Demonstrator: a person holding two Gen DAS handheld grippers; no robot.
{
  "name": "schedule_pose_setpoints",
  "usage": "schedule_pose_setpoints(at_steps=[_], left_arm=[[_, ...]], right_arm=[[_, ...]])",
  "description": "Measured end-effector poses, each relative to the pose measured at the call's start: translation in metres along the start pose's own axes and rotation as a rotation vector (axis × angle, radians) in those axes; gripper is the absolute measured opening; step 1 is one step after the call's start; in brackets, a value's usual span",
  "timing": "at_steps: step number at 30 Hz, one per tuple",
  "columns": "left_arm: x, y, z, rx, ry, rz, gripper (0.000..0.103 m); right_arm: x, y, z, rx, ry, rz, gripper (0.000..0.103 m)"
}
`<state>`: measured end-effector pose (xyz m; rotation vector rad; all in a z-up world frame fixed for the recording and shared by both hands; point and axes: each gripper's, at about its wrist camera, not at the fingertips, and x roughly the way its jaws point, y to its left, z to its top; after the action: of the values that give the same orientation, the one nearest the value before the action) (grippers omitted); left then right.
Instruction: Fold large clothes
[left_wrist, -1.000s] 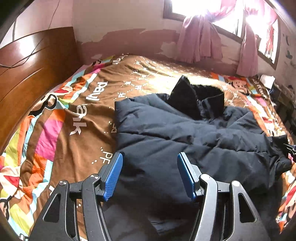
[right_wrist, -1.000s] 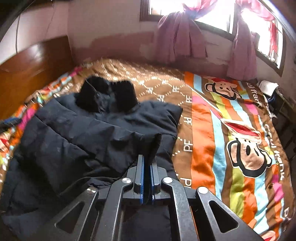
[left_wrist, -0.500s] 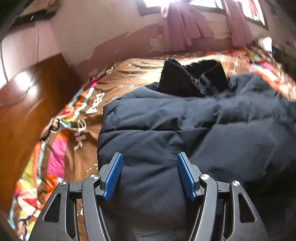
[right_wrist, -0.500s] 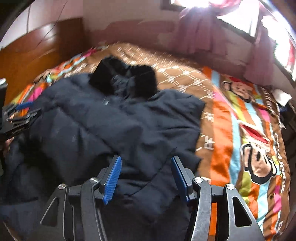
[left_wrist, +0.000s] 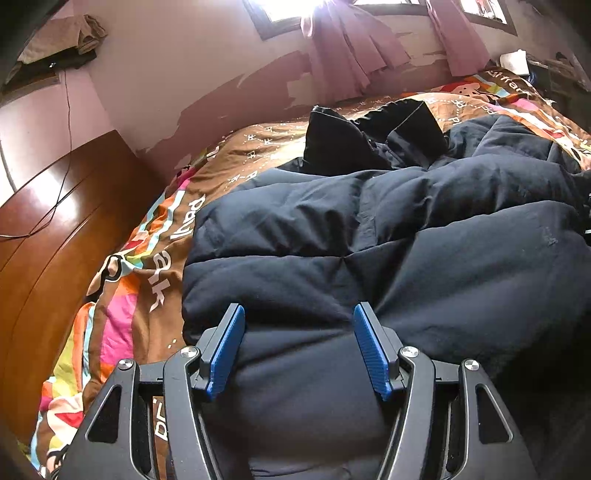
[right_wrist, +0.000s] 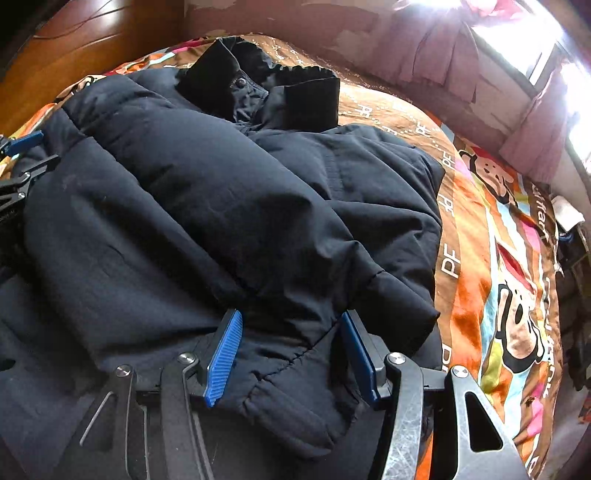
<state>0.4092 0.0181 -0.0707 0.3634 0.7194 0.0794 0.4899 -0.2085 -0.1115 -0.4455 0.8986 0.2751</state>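
A dark navy puffer jacket (left_wrist: 388, 236) lies spread on the bed, its black collar (left_wrist: 369, 144) at the far end. My left gripper (left_wrist: 299, 332) is open, low over the jacket's near left part, with padded fabric bulging between the blue pads. The jacket (right_wrist: 221, 206) fills the right wrist view, collar (right_wrist: 258, 88) at the top. My right gripper (right_wrist: 291, 339) is open, with the jacket's near right part and a sleeve cuff (right_wrist: 399, 306) between and beside its pads. The left gripper (right_wrist: 18, 147) shows at the left edge of that view.
The bed has a brown, orange and striped cartoon cover (right_wrist: 498, 258), bare to the right of the jacket. A wooden headboard (left_wrist: 48, 229) stands at the left. A peeling wall with pink curtains (left_wrist: 351, 44) lies beyond the bed. Clutter (right_wrist: 569, 221) sits at the bed's right side.
My right gripper was shut on jacket fabric a second ago; it has let go and is open. Both grippers have moved forward and lower, close onto the jacket.
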Motion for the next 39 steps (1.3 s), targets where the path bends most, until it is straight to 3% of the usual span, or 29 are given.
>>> schedule_pose_setpoints(at_steps=[7, 11, 16, 20, 25, 30, 33, 37, 39], left_arm=[[0.001, 0.002, 0.002, -0.009, 0.011, -0.013, 0.056], [0.001, 0.007, 0.006, -0.015, 0.026, 0.002, 0.068], [-0.005, 0.032, 0.021, -0.099, 0.027, -0.113, 0.069], [-0.01, 0.069, 0.056, -0.225, -0.004, -0.174, 0.069], [-0.001, 0.109, 0.122, -0.37, -0.077, -0.259, 0.074], [0.039, 0.114, 0.177, -0.468, -0.081, -0.382, 0.073], [0.07, 0.101, 0.202, -0.474, -0.062, -0.404, 0.073], [0.118, 0.086, 0.219, -0.453, -0.012, -0.389, 0.073], [0.14, 0.079, 0.221, -0.441, 0.009, -0.355, 0.072]], right_arm=[[0.0, -0.001, 0.001, 0.004, 0.002, 0.004, 0.053], [-0.003, -0.008, 0.007, 0.052, 0.0, 0.047, 0.057], [-0.02, -0.019, 0.014, 0.114, -0.045, 0.112, 0.067], [-0.041, -0.03, 0.03, 0.153, -0.079, 0.127, 0.075], [-0.058, -0.044, 0.085, 0.16, -0.105, 0.078, 0.08], [-0.036, -0.059, 0.151, 0.229, -0.198, 0.055, 0.08], [-0.011, -0.068, 0.186, 0.265, -0.239, 0.051, 0.08], [0.031, -0.082, 0.222, 0.31, -0.231, 0.091, 0.066], [0.055, -0.084, 0.237, 0.321, -0.226, 0.081, 0.064]])
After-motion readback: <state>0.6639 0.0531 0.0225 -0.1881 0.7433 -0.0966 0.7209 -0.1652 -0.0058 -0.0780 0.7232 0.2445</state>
